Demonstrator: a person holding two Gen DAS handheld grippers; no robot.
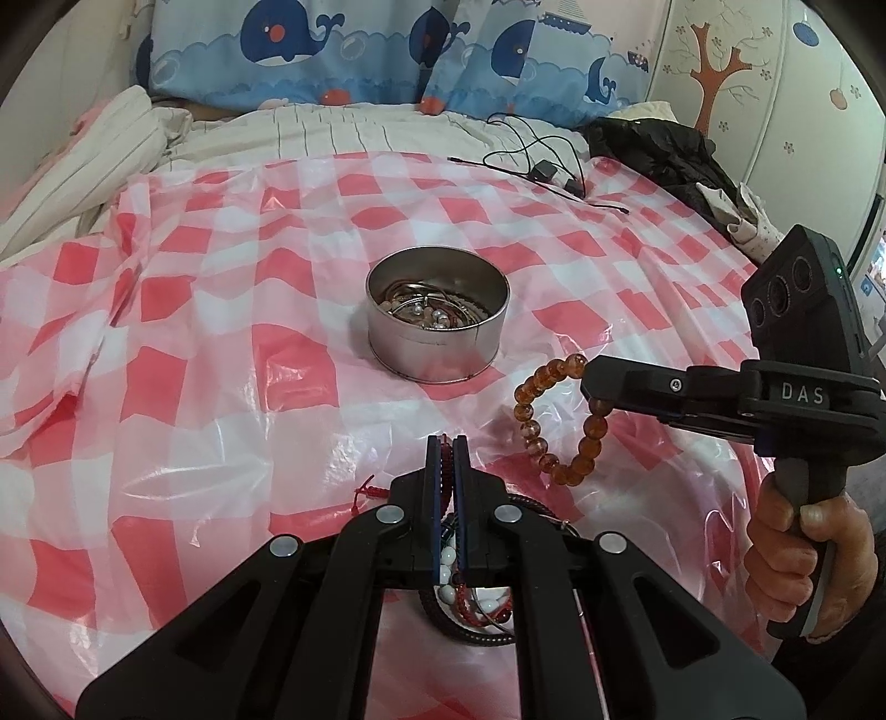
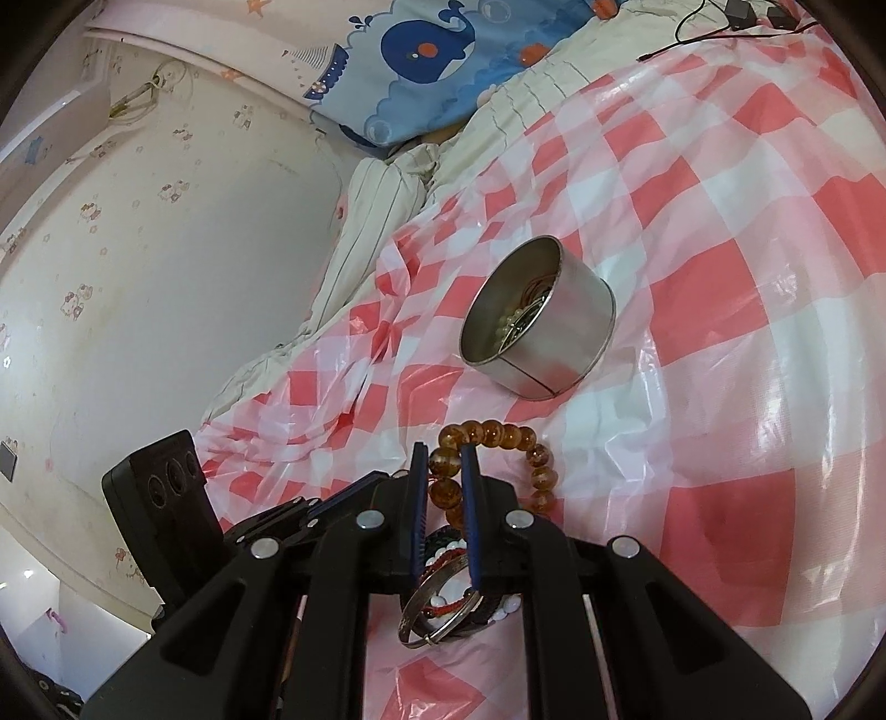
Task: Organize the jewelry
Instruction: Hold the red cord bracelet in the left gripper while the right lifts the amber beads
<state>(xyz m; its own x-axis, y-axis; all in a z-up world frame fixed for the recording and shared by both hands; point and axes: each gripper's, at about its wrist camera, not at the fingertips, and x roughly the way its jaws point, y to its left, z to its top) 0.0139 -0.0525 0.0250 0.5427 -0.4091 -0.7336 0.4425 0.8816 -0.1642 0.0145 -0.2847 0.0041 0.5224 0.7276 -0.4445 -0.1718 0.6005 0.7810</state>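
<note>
Right gripper (image 2: 444,459): fingers clenched on the amber bead bracelet (image 1: 559,421), pinching a couple of beads; the rest of the loop hangs free off the tips, above the checked plastic sheet (image 1: 221,310) on the bed. In the left wrist view it sits at about 4 o'clock from the round metal tin (image 1: 437,315), near it but not touching.

Left gripper (image 1: 446,459): fingers fully clenched, with a red cord strand (image 1: 372,490) caught between them; cannot tell how much of it is gripped. Below the fingers, a small pile of jewelry (image 2: 443,598) lies on the sheet: a silver bangle, white beads, red cord, a dark braided band.

Tin stands upright mid-sheet, open-topped, already holding bangles and pearl-like beads.

A hand (image 1: 808,559) holds the right gripper's handle at 4 o'clock in the left view. Black cable (image 1: 531,155) lies at 1 o'clock beyond the tin, whale-print pillows (image 1: 332,50) at 12.
</note>
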